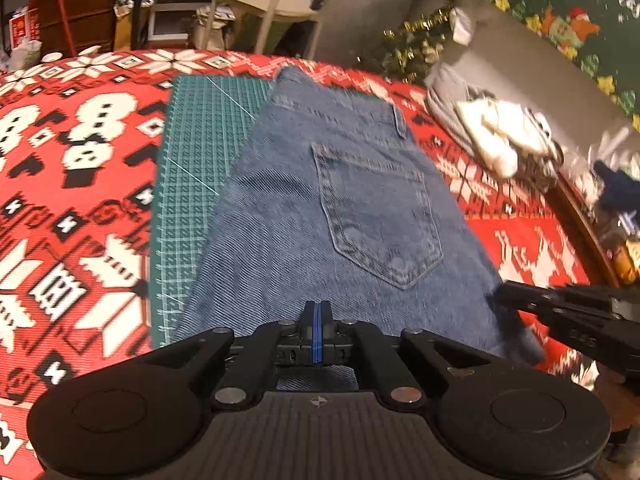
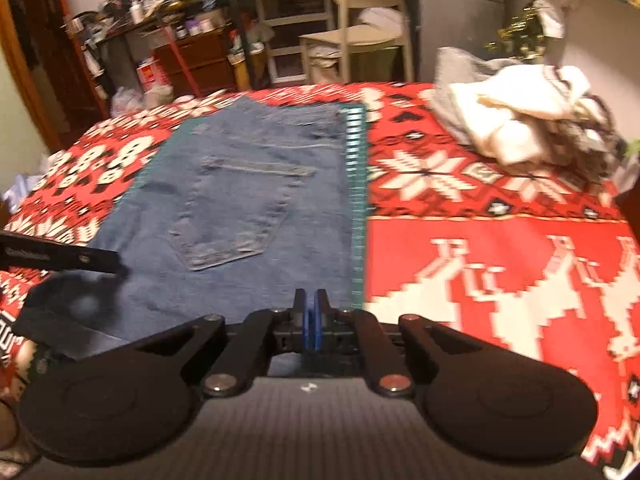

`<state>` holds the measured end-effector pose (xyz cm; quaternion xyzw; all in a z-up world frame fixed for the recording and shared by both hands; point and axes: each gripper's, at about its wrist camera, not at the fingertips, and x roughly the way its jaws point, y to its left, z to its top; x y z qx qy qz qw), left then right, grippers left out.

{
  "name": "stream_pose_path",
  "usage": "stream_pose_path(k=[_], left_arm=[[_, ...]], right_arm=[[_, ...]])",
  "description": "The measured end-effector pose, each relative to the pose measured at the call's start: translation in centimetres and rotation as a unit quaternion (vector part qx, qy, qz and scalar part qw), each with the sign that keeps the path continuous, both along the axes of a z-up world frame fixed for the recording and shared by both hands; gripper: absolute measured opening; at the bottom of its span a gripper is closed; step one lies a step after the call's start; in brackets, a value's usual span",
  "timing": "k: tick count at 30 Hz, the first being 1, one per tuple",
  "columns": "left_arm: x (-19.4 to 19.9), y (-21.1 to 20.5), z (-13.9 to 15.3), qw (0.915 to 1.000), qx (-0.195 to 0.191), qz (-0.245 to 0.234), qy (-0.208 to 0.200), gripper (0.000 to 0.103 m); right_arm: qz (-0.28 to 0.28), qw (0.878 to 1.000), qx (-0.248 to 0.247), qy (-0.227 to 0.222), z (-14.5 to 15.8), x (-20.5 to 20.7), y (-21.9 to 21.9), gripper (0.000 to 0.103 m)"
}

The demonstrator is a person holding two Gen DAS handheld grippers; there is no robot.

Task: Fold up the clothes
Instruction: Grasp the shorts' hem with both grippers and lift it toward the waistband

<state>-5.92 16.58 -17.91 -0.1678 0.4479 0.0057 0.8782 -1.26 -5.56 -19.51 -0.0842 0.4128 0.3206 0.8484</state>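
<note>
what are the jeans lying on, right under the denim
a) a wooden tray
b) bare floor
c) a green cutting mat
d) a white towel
c: the jeans lie flat on a green cutting mat with a printed grid, which shows along the denim's edge in both wrist views and itself sits on the red patterned cloth.

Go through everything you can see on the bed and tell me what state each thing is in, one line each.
jeans: folded flat, back pocket facing up, lying partly on the mat.
green cutting mat: flat on the blanket, partly covered by the jeans.
pile of clothes: heaped, not folded.
left gripper: fingers shut, over the near edge of the jeans.
right gripper: fingers nearly shut, nothing visibly between them.
</note>
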Motion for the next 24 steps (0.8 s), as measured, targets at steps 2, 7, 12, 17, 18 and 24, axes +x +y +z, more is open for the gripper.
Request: stream_pose_path(k=[2,7,12,17,18,24], left_arm=[[0.0,-0.2,-0.4,1.0,0.006,-0.002,0.006,0.0],[-1.4,0.5,-0.8,1.0,-0.006,-0.003,0.005,0.001],[-2.4,0.7,-0.5,0.9999,0.0,0.01,0.013,0.0],[-1.9,1.1,2.4,0.9995,0.01,0.027,0.01,0.0],[-1.3,1.3,3.2,0.9995,0.01,0.03,0.009,0.0],[4.9,1.8,7.2,0.9992,0.016,0.031,-0.018,0.0]], right_arm=[[0.006,1.0,-0.018,-0.006,-0.6,-0.3,0.7,0.003],[0.005,1.0,-0.03,-0.003,-0.9,-1.4,-1.0,0.003],[-0.007,1.0,-0.021,0.02,-0.2,-1.6,-2.4,0.003],[0.001,1.0,0.0,0.0,3.0,-0.6,-2.3,0.006],[0.006,1.0,0.006,-0.01,3.8,-0.1,-2.1,0.006],[0.022,0.999,0.021,-0.034,6.0,5.4,1.1,0.007]])
